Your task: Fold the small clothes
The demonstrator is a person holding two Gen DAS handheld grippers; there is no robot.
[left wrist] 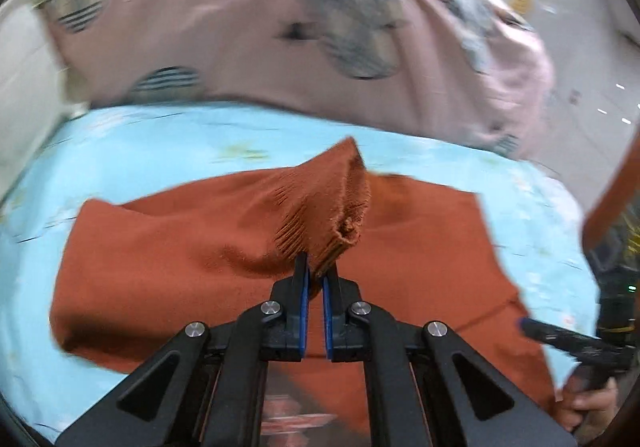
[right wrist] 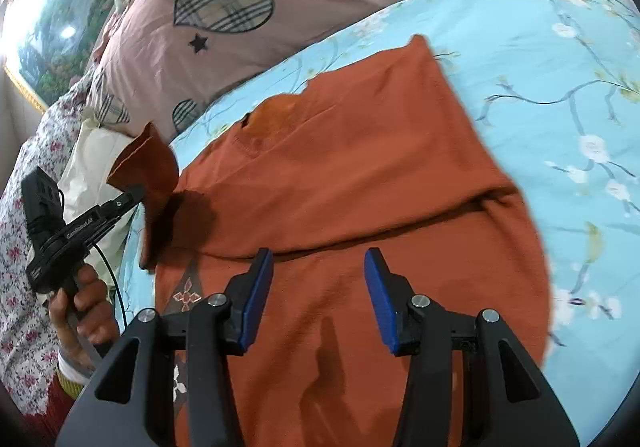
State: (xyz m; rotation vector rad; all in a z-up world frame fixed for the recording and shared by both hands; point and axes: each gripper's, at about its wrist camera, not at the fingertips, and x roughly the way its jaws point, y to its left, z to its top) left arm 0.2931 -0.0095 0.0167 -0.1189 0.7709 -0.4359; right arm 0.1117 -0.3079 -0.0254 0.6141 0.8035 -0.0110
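1. The left gripper is pinched tight on a sleeve cuff, lifting it off the shirt.
2. The right gripper hovers with jaws wide, holding nothing.
3. The rust-orange T-shirt looks light, soft and floppy; hems and cuffs likely give the surest hold.
4. It lies spread on a pale-blue floral bedsheet, with a small print near its lower edge.

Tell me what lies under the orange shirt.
The rust-orange knit shirt lies on a light blue floral bedsheet, which shows around its edges. What the sheet looks like directly beneath the shirt is covered.
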